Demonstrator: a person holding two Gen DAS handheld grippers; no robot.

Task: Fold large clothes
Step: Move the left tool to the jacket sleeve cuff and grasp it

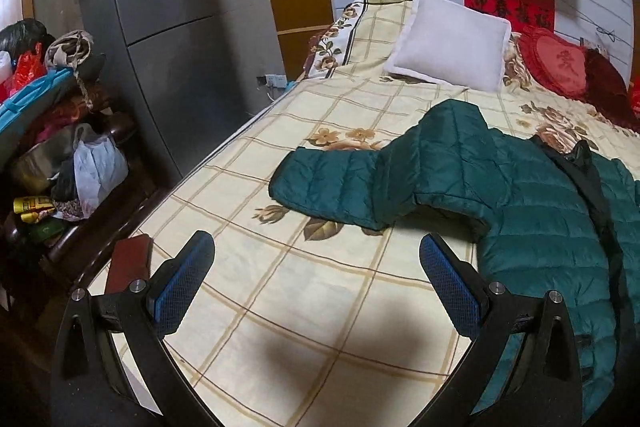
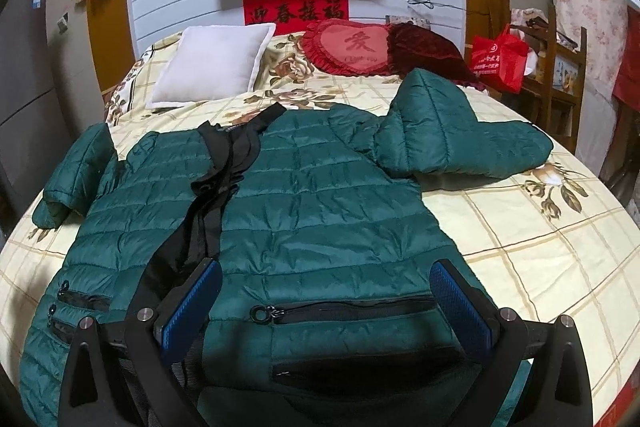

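Jacket (image 2: 312, 211) flat on bed (image 2: 540, 239) | left claw (image 1: 316, 275) wide, right claw (image 2: 326, 303) wide over hem | risk: my pads slip on slick fabric, fold skews

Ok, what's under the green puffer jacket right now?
The green quilted puffer jacket lies flat on the cream checked floral bedspread. Whatever sits beneath its body or folded sleeves is covered.

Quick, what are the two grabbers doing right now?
Left gripper: open, holding nothing, over the bedspread.
Right gripper: open, holding nothing, over the green jacket.
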